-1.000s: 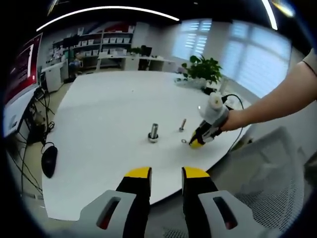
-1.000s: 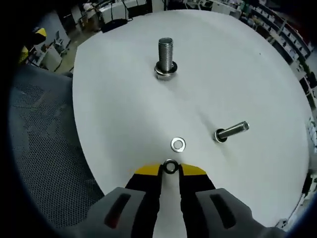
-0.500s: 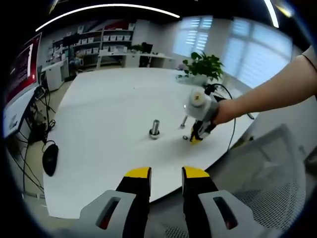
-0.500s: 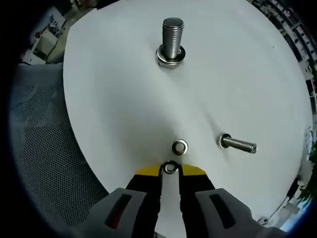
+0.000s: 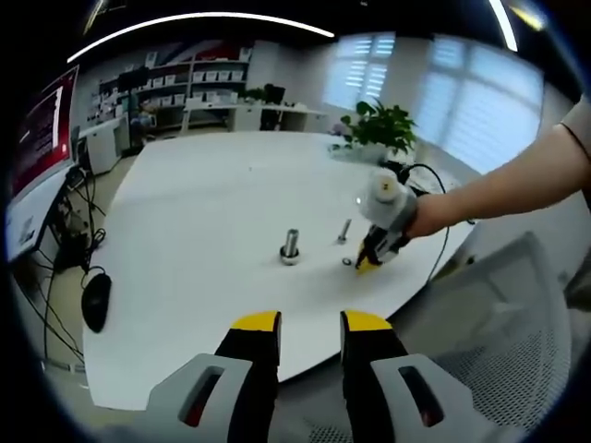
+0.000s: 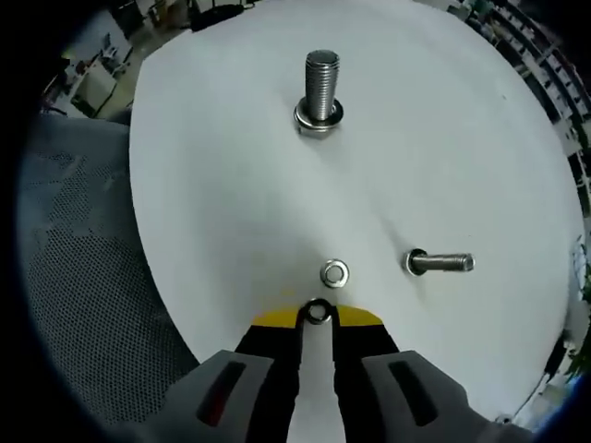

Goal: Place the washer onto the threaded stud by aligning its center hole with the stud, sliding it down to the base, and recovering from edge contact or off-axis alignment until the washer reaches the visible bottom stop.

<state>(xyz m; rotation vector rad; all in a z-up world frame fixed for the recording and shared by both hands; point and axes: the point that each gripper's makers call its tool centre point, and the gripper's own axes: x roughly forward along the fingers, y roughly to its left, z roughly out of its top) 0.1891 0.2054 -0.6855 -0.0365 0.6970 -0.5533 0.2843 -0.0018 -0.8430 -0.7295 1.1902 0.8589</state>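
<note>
The right gripper's [image 6: 317, 315] yellow-tipped fingers [image 6: 275, 320] are closed on a washer [image 6: 318, 311], held at the table's [image 6: 231, 203] near edge. A second washer [image 6: 333, 272] lies just beyond at 12 o'clock. The upright threaded stud [image 6: 320, 90] stands well apart at 12 o'clock across bare surface; a smaller bolt [image 6: 439, 263] is seen at 2 o'clock. The left gripper [image 5: 308, 325] is held with jaws parted, off the table edge [image 5: 185, 369].

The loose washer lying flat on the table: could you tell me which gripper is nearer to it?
Right. The right gripper, shut on another washer, sits just short of the loose washer. The left gripper is back beyond the table edge, far from it.
</note>
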